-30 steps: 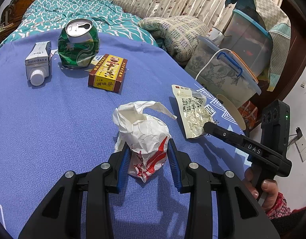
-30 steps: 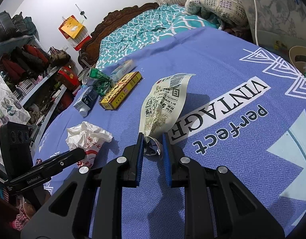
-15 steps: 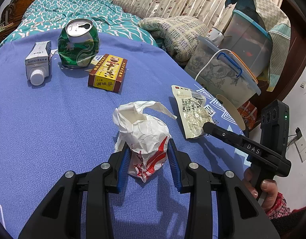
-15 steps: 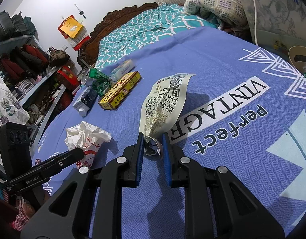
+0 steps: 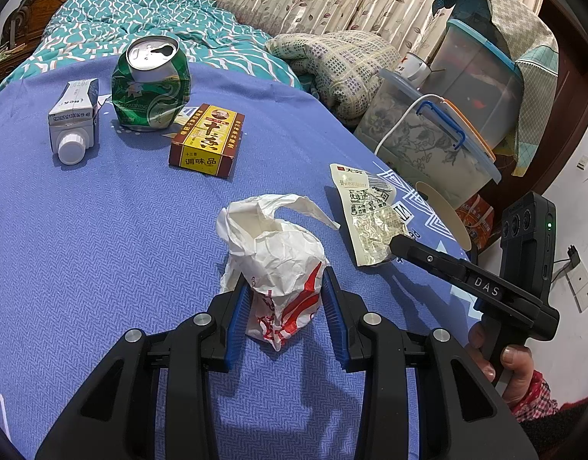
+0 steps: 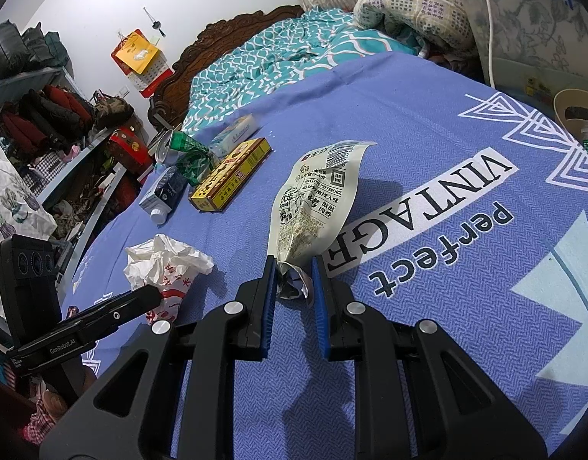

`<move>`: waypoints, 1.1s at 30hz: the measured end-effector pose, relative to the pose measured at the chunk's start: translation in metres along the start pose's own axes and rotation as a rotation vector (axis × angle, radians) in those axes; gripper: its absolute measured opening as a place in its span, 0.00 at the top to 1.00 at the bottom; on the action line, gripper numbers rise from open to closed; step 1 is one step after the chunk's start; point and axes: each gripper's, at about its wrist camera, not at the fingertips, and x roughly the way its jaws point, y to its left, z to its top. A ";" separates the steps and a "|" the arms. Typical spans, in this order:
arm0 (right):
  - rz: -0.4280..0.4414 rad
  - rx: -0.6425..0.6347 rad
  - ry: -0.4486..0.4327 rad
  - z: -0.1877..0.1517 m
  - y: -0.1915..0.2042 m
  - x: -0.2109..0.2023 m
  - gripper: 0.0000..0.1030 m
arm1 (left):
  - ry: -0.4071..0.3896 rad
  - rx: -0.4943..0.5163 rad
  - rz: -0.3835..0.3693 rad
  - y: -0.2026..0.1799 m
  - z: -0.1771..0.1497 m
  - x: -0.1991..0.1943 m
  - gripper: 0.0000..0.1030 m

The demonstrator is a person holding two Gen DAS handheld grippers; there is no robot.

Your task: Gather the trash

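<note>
My left gripper (image 5: 286, 287) is shut on a crumpled white paper bag with red print (image 5: 278, 264), which rests on the blue cloth (image 5: 102, 249). My right gripper (image 6: 294, 272) is shut on the torn end of an empty cream snack wrapper (image 6: 313, 207) lying on the cloth (image 6: 428, 134). The wrapper also shows in the left wrist view (image 5: 370, 218), the bag in the right wrist view (image 6: 167, 268). A dented green can (image 5: 150, 84), a small milk carton (image 5: 73, 119) and a brown-yellow spice box (image 5: 207, 142) lie further back.
Clear plastic storage bins (image 5: 428, 142) and a folded quilt (image 5: 332, 65) stand past the cloth's right edge. A bed with a teal cover (image 5: 140, 11) lies behind. Cluttered shelves (image 6: 45, 134) stand at the left in the right wrist view.
</note>
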 end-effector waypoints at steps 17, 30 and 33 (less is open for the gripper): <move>-0.056 0.061 -0.105 0.012 -0.036 -0.052 0.80 | 0.052 0.017 -0.082 -0.035 0.020 0.019 0.67; -0.357 0.250 -0.311 0.038 -0.209 -0.164 0.80 | 0.195 0.340 -0.273 -0.231 0.094 0.150 0.67; -0.391 0.302 -0.290 0.046 -0.249 -0.167 0.79 | 0.241 0.395 -0.307 -0.280 0.108 0.196 0.67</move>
